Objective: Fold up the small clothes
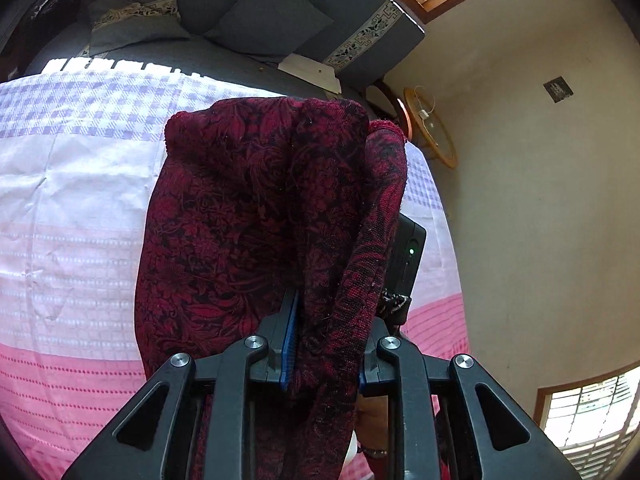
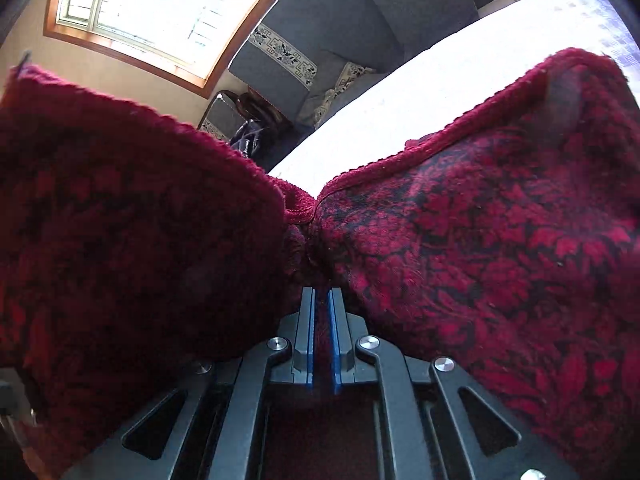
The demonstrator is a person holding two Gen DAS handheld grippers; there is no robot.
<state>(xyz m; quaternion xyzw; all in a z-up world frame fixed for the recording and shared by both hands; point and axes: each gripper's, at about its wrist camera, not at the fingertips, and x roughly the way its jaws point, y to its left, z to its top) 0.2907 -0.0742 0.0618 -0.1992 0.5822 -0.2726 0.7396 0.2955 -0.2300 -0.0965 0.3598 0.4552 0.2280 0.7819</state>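
Both grippers are pinching one dark red floral garment [image 1: 256, 216], held up above the checked bedsheet [image 1: 72, 168]. The left gripper [image 1: 324, 344] has a thick bunched fold between its blue pads. The right gripper [image 2: 322, 336] nips the cloth [image 2: 480, 248] at a gathered middle, fabric spreading to either side, though its fingertips are probably buried in it. Beyond the bedsheet stands a grey sofa [image 1: 280, 12].

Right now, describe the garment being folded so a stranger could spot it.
Over the pink-and-white checked bedsheet, in front of the grey sofa, hangs a dark red cloth. Only it carries a black floral weave.
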